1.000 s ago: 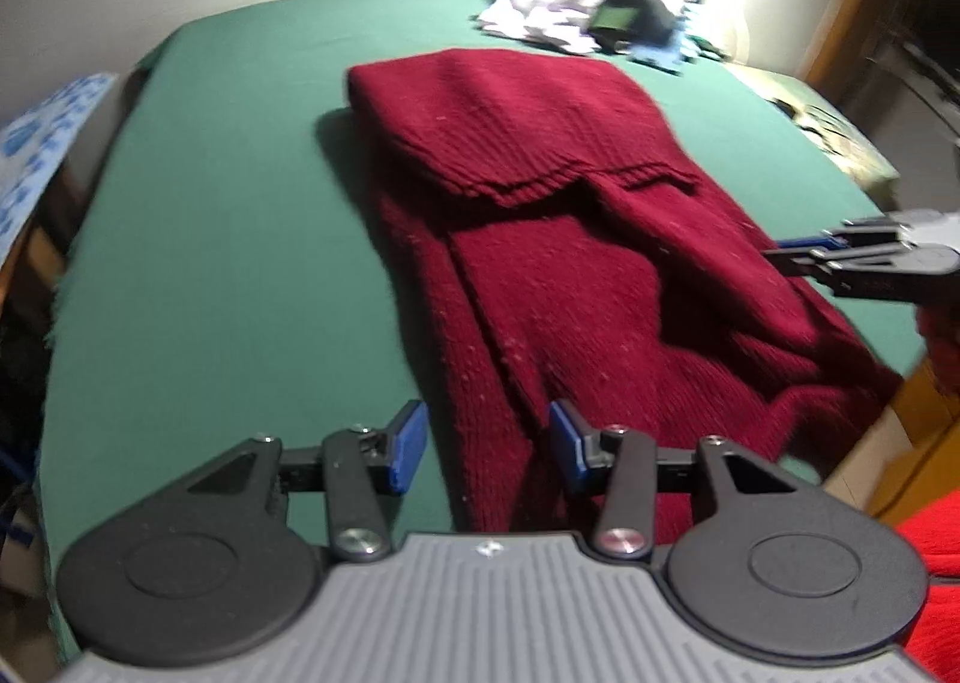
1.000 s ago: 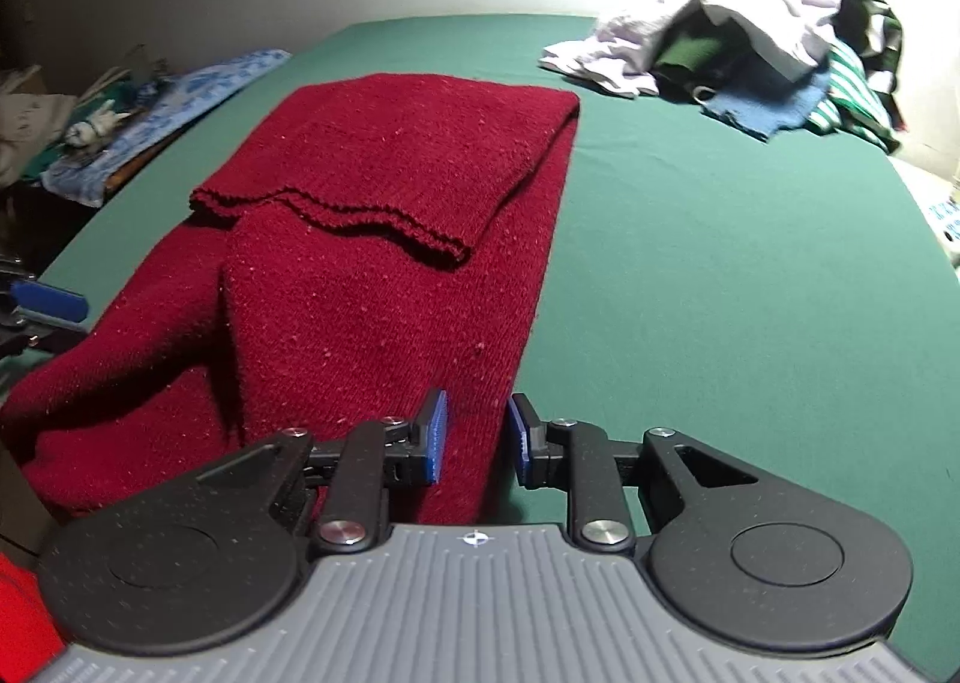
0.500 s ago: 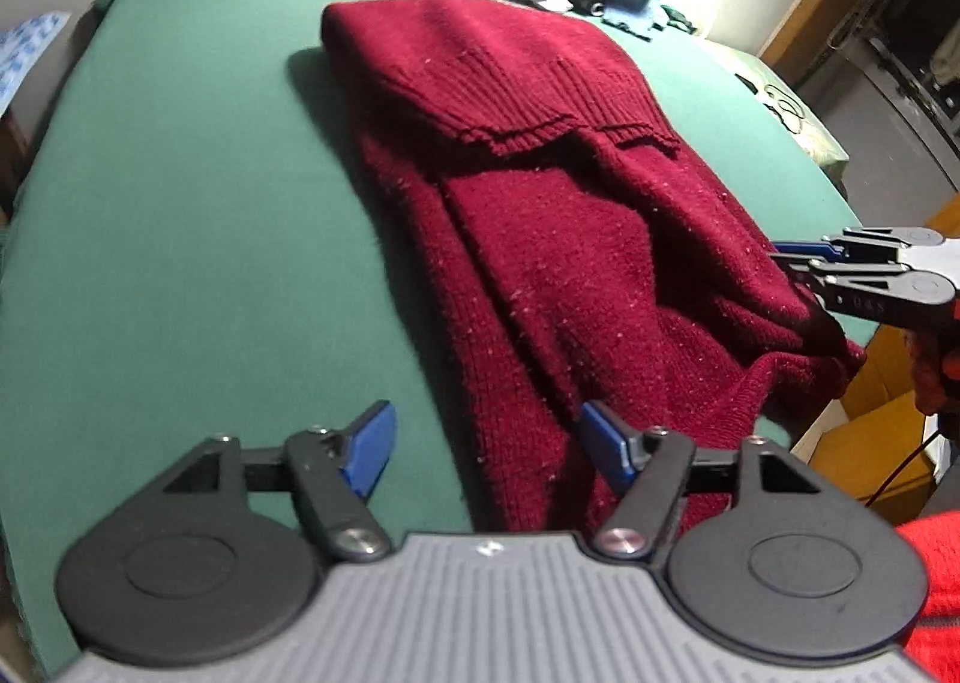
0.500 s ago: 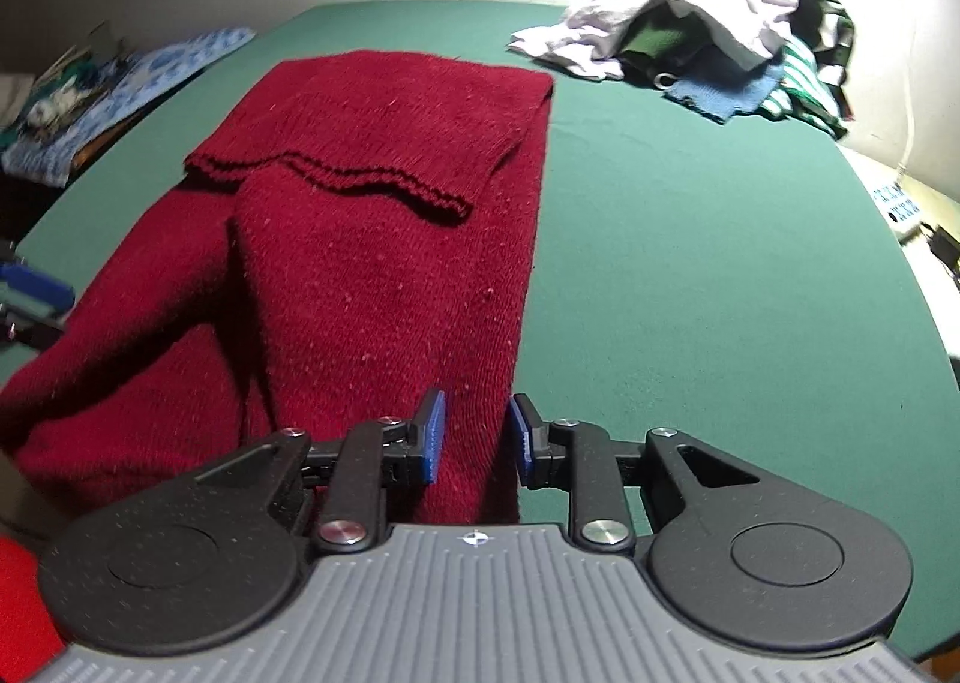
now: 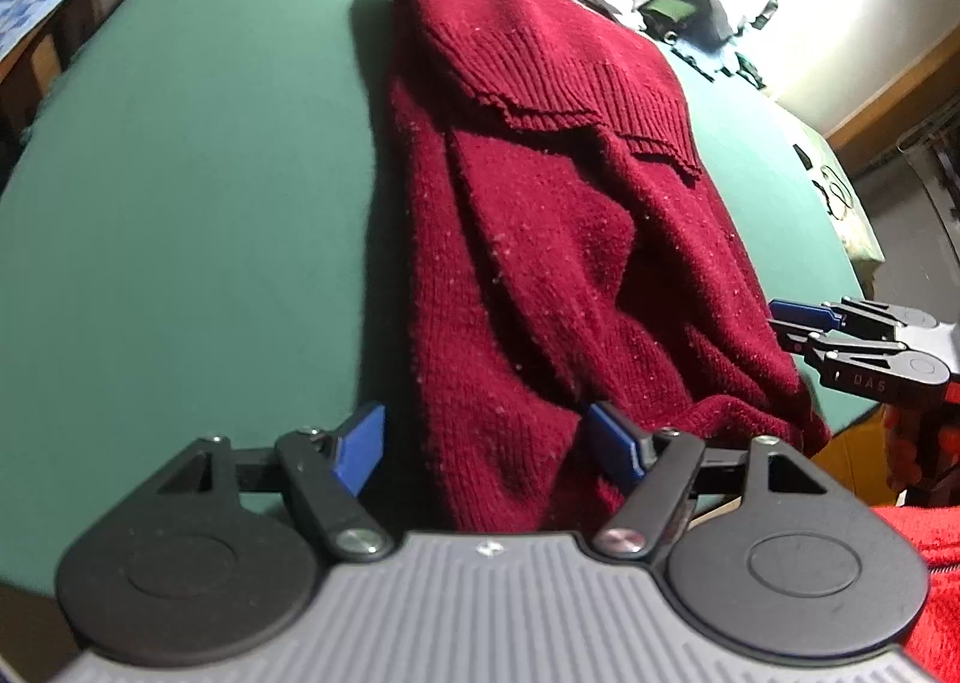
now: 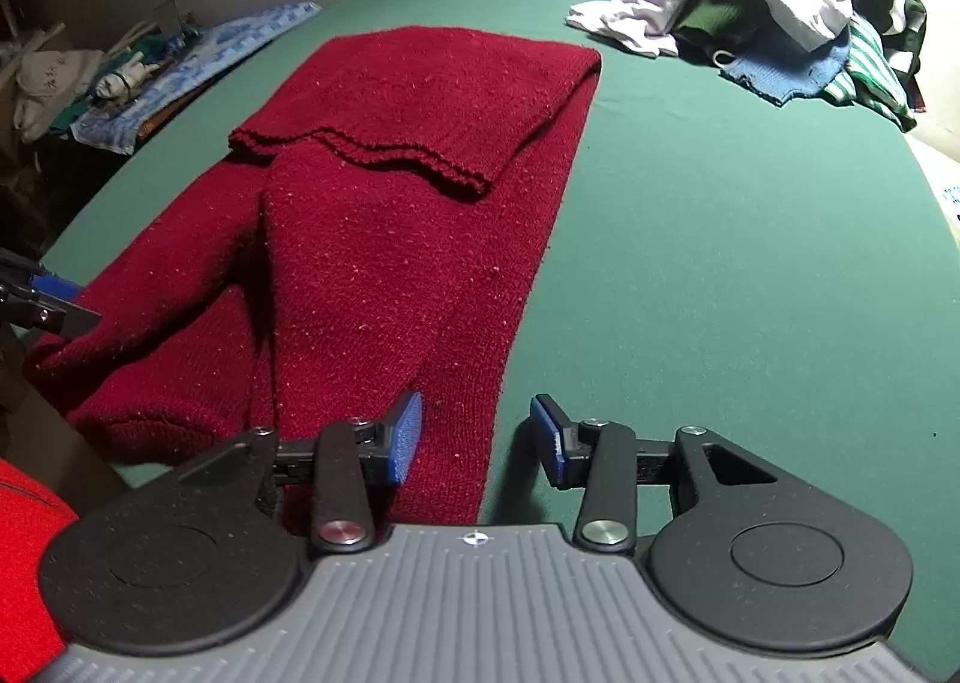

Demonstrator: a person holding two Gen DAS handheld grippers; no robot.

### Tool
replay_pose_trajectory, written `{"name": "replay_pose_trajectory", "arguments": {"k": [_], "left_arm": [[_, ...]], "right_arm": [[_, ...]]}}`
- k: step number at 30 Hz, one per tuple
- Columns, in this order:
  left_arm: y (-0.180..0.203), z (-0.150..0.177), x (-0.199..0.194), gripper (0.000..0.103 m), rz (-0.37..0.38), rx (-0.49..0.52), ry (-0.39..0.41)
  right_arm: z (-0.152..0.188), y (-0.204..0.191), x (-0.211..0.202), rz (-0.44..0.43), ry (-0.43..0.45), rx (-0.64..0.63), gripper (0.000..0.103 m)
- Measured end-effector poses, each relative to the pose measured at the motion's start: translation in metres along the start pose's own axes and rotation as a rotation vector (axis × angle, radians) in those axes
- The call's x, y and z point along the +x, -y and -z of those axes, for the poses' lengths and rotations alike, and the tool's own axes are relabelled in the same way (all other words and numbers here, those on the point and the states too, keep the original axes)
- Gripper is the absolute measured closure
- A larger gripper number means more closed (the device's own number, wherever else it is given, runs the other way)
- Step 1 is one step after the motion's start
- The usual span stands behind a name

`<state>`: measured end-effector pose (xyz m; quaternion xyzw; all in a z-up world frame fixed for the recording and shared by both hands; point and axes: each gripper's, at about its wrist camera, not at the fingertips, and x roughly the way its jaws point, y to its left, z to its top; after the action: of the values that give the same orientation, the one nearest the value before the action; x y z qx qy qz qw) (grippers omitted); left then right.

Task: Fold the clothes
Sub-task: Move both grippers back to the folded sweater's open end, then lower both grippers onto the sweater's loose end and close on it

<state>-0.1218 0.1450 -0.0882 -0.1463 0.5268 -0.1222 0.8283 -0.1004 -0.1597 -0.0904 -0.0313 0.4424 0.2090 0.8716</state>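
Dark red knit sweater lies lengthwise on the green bench, far end already doubled back so the ribbed hem crosses its middle; near end loose and rumpled, one corner sagging toward the bench edge. Step in hand, as I read it: taking hold of the near end for the next fold. My left gripper straddles the near left edge, jaws opening, cloth between the blue pads but not pinched. My right gripper sits at the near right edge, jaws also opening, the sweater's border under the gap, nothing clamped. Next move calls for both to drop onto the knit, close on matching corners, then lift and carry the end away toward the hem, evenly. Unsorted clothes pile waits at the far corner.
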Motion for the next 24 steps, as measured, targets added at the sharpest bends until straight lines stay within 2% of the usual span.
{"name": "replay_pose_trajectory", "arguments": {"k": [3, 6, 7, 11, 13, 15, 18, 24], "left_arm": [[-0.001, 0.006, -0.008, 0.024, -0.016, -0.034, 0.013], [0.002, 0.008, -0.013, 0.020, -0.027, -0.038, 0.036], [0.003, 0.008, -0.014, 0.020, -0.027, -0.031, 0.037], [0.016, 0.001, -0.012, 0.015, -0.065, 0.034, 0.042], [0.020, -0.004, -0.009, 0.014, -0.089, 0.054, 0.031], [0.025, -0.008, -0.008, 0.013, -0.115, 0.085, 0.024], [0.032, -0.013, -0.004, 0.008, -0.147, 0.128, 0.007], [0.039, -0.021, -0.004, 0.007, -0.136, 0.189, -0.010]], "right_arm": [[-0.001, 0.003, 0.000, -0.013, 0.010, -0.015, 0.052], [-0.004, 0.003, 0.003, 0.025, 0.002, -0.052, 0.033], [-0.005, 0.004, 0.004, 0.029, -0.004, -0.048, 0.032], [-0.011, 0.013, 0.003, -0.015, -0.037, 0.006, 0.035], [-0.011, 0.009, 0.001, -0.022, -0.040, 0.005, 0.046], [-0.010, 0.004, -0.001, -0.024, -0.037, 0.001, 0.049], [-0.007, -0.001, -0.006, -0.032, -0.023, 0.009, 0.048], [-0.005, -0.007, -0.014, -0.022, -0.015, 0.058, 0.047]]}}
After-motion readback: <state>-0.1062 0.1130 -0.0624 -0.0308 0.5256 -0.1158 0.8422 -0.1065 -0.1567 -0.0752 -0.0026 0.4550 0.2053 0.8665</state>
